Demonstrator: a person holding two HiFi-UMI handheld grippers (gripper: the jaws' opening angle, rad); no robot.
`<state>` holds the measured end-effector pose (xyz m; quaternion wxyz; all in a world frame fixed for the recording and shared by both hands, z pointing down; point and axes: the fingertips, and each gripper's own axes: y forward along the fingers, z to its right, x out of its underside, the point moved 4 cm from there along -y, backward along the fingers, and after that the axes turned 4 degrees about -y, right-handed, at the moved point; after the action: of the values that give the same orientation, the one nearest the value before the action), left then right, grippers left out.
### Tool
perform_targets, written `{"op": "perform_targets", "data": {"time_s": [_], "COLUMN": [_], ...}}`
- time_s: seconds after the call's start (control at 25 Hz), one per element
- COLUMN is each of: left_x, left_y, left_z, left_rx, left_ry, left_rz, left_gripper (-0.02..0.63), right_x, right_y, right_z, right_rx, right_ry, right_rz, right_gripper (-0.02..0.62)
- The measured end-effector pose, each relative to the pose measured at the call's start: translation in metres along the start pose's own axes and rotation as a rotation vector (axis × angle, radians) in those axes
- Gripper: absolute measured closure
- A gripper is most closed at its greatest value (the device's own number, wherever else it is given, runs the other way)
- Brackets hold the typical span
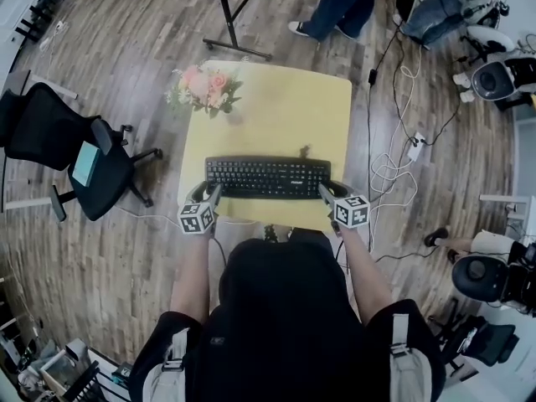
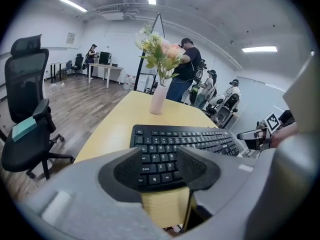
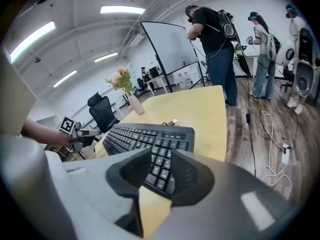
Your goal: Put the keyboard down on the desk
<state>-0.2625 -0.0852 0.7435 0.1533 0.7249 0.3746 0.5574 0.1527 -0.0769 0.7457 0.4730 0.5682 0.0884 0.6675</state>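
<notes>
A black keyboard [image 1: 268, 177] lies flat on the yellow desk [image 1: 285, 107], near its front edge. My left gripper [image 1: 210, 193] is at the keyboard's front left corner and my right gripper [image 1: 327, 192] at its front right corner. In the left gripper view the jaws of the left gripper [image 2: 159, 164] stand apart, with the keyboard's [image 2: 185, 141] corner keys showing in the gap. In the right gripper view the right gripper's [image 3: 159, 171] jaws stand closer together around the keyboard's [image 3: 145, 136] corner. No pad visibly presses on it.
A vase of pink flowers [image 1: 203, 89] stands at the desk's far left corner. A black office chair [image 1: 67, 149] sits left of the desk. Cables [image 1: 394, 166] and a power strip lie on the floor to the right. A person's legs [image 1: 335, 7] stand beyond the desk.
</notes>
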Motion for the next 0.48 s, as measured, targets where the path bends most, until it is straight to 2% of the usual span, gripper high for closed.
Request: {"op": "perform_targets", "data": {"time_s": [0.08, 0.16, 0.32, 0.48], "left_x": [-0.002, -0.004, 0.003, 0.021], "left_y": [-0.007, -0.015, -0.030, -0.039], "left_z": [0.010, 0.021, 0.041, 0.062], "left_rx": [0.030, 0.065, 0.152, 0.255], "left_ry": [0.030, 0.063, 0.082, 0.070], "left_rz": [0.014, 0.026, 0.027, -0.007], "left_gripper": [0.414, 0.471, 0.569, 0.595], "right_x": [0.001, 0.004, 0.011, 0.014], "right_y": [-0.002, -0.004, -0.009, -0.013], "right_z": [-0.011, -0.023, -0.047, -0.070], "right_rx": [-0.032, -0.057, -0.086, -0.123], "right_ry": [-0.004, -0.018, -0.075, -0.111], "right_rz": [0.011, 0.011, -0.003, 0.002], "right_gripper": [0.533, 0.568, 0.589, 0.591]}}
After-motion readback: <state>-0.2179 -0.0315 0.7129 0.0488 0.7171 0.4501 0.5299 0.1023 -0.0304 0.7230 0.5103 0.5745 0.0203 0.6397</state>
